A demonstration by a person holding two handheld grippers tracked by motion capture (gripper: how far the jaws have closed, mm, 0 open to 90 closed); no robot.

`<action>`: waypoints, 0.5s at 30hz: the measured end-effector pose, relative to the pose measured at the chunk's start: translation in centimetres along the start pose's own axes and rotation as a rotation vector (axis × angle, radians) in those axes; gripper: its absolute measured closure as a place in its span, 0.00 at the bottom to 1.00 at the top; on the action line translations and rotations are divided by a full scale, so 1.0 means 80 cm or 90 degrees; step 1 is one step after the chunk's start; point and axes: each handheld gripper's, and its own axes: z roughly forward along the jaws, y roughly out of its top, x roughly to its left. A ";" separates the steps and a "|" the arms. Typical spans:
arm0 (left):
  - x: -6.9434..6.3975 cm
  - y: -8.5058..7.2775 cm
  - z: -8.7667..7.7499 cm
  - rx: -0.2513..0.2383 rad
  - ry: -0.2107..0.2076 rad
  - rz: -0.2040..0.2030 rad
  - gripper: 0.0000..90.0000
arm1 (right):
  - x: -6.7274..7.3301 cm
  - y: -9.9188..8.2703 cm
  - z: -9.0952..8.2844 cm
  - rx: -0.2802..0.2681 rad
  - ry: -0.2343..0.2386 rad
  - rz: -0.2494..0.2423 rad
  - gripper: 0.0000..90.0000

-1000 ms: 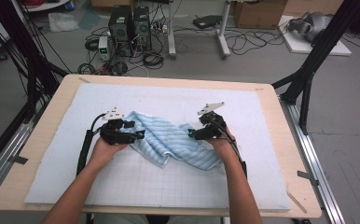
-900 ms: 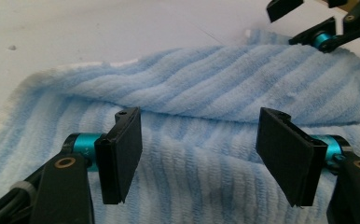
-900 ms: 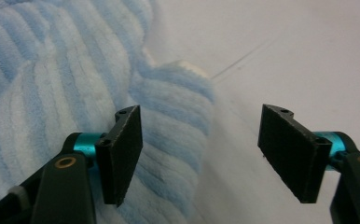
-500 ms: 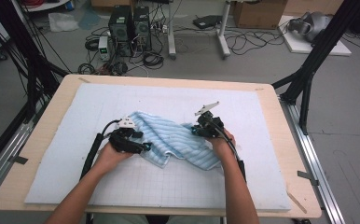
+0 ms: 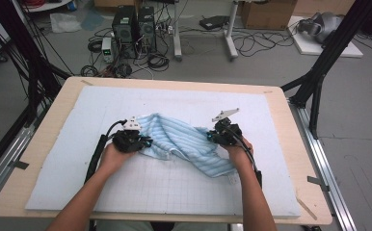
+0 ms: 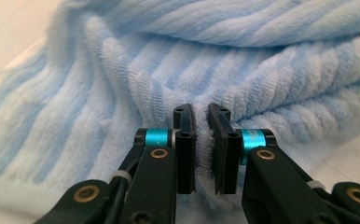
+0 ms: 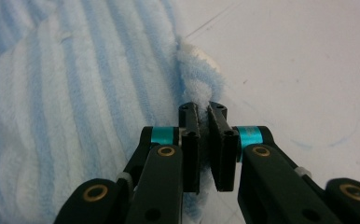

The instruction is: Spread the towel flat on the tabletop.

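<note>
A crumpled light-blue striped towel [image 5: 184, 142] lies in the middle of the white gridded mat [image 5: 174, 187]. My left gripper [image 5: 143, 141] is at the towel's left edge; its jaws have just been closing. In the left gripper view that gripper [image 6: 201, 123] pinches a fold of the towel [image 6: 243, 70] between its pads. My right gripper [image 5: 213, 136] sits at the towel's right side. In the right gripper view it [image 7: 202, 114] is shut on the towel's edge [image 7: 199, 84], which bunches up between the jaws.
The mat covers a wooden table [image 5: 44, 139]. Black frame posts [image 5: 326, 57] stand at the right and left of the table. On the floor beyond are computer towers [image 5: 133, 26], cables and a cardboard box [image 5: 266, 12].
Both grippers moved inward onto the towel and their jaws closed on it. The right gripper then shifted right, stretching the cloth out a little.
</note>
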 end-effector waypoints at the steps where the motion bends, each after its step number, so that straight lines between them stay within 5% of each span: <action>1: 0.006 0.001 0.000 0.003 -0.001 -0.013 0.90 | 0.000 -0.003 -0.003 0.002 -0.002 -0.003 0.94; 8: 0.048 0.008 -0.007 -0.006 0.074 -0.058 0.90 | 0.005 -0.024 -0.020 0.004 -0.008 -0.001 0.94; 15: 0.077 0.012 -0.008 -0.017 0.094 -0.086 0.90 | 0.025 -0.036 -0.040 -0.002 0.017 -0.013 0.94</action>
